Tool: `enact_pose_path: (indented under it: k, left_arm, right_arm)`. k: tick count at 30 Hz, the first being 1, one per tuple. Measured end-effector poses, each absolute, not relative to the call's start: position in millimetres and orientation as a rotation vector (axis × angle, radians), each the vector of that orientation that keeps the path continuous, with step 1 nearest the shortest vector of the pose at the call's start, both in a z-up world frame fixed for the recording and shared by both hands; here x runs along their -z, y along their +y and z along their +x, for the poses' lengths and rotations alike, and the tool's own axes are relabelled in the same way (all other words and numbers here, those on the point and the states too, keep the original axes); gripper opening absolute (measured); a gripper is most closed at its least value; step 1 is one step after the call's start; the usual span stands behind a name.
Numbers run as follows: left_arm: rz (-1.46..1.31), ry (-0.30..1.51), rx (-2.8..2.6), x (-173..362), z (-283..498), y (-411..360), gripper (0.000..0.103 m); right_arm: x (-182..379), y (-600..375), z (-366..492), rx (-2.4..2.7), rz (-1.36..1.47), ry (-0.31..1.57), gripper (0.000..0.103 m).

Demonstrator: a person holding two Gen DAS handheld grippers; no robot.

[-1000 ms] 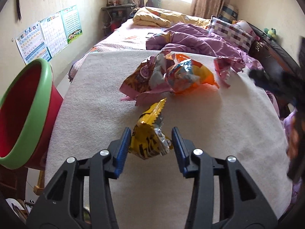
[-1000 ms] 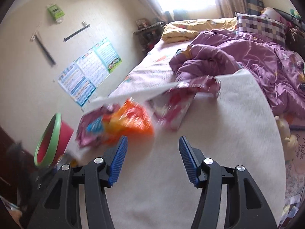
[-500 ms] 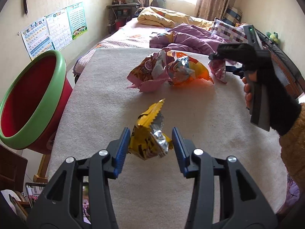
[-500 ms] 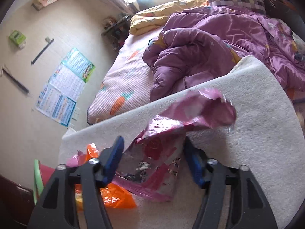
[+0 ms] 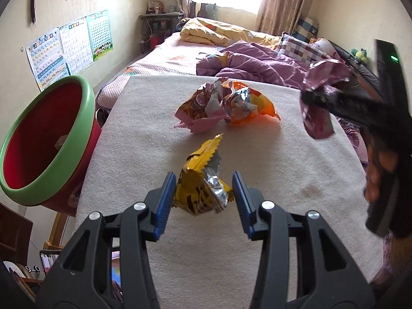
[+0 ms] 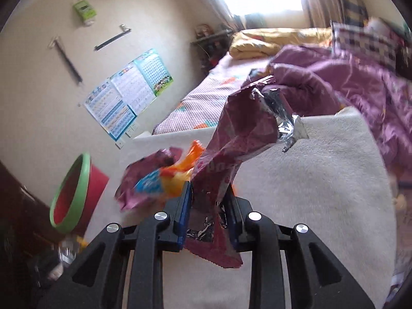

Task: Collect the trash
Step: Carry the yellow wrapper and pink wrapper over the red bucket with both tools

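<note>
The right gripper point(image 6: 209, 197), spread around the maroon wrapper point(image 6: 239, 139) a moment ago, now pinches it and appears, through blur, to carry it above the blanket point(image 6: 322, 170).

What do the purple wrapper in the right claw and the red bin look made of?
Purple wrapper: thin foil-lined plastic film, judging by the crinkled shape and shiny silver inner face at the torn top. Red bin: probably moulded plastic, smooth with a slight sheen and a green rim. The right claw pinches the wrapper.
</note>
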State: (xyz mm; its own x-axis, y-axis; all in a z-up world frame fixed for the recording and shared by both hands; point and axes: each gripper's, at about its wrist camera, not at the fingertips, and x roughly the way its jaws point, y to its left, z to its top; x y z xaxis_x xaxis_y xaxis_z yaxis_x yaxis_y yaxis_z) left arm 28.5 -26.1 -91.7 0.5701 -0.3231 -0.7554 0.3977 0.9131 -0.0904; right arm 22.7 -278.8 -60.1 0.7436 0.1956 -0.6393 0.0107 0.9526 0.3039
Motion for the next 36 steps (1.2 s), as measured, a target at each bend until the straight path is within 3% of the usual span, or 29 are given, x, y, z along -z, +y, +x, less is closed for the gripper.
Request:
enact_pose_path:
  k: [11,36]
  left_arm:
    - [0.057,0.821,0.476,75.8,36.1,8.4,0.043]
    - [0.013,0.775,0.383,62.8,76.6,140.3,0.043]
  right_arm:
    - [58.9,-191.3,-32.9,-0.162,0.346,0.742,0.027]
    - [58.1,-85.8,-4.9,-0.186,0.326,0.754,0.028]
